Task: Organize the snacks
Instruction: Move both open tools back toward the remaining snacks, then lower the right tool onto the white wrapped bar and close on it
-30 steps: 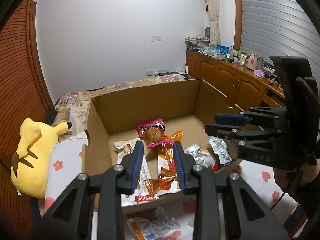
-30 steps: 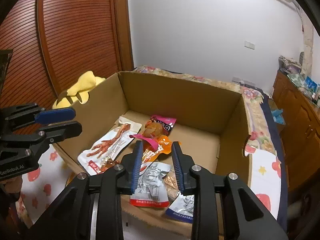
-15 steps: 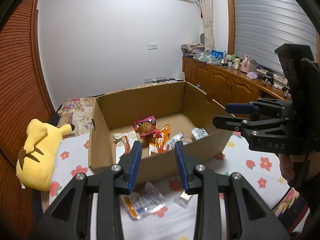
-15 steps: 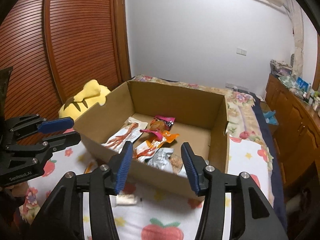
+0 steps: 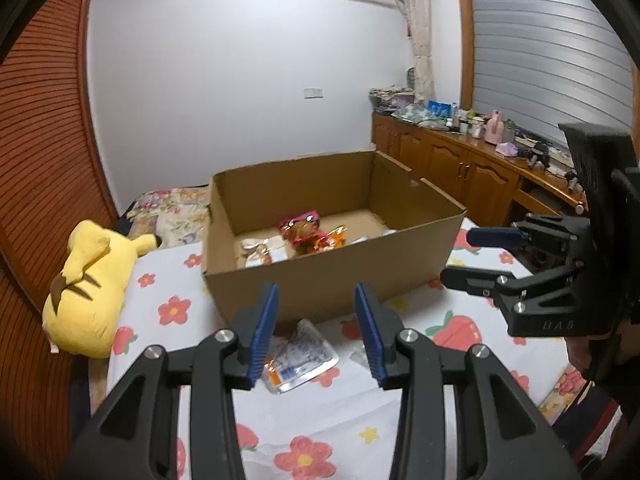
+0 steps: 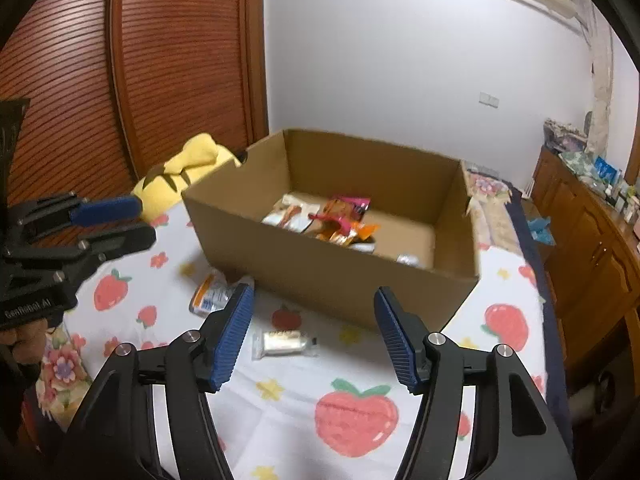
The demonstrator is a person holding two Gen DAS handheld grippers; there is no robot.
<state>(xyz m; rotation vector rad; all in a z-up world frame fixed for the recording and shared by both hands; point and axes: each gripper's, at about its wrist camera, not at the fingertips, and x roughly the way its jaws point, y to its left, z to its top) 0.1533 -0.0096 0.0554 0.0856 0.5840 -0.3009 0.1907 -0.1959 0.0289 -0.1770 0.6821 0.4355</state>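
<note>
Packets are left on the bedsheet before the box (image 5: 332, 280): a clear pouch (image 5: 298, 356) below the left gripper (image 5: 316, 330), a small white bar (image 6: 282, 342) below the right gripper (image 6: 314, 336). Both grippers' jaws have just been opening, nothing between them. Wrappers are judged light, crinkly, slippery; best pinched at a sealed edge

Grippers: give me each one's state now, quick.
Left gripper: jaws open and just been opening, nothing between them.
Right gripper: jaws open and just been opening, nothing held.
</note>
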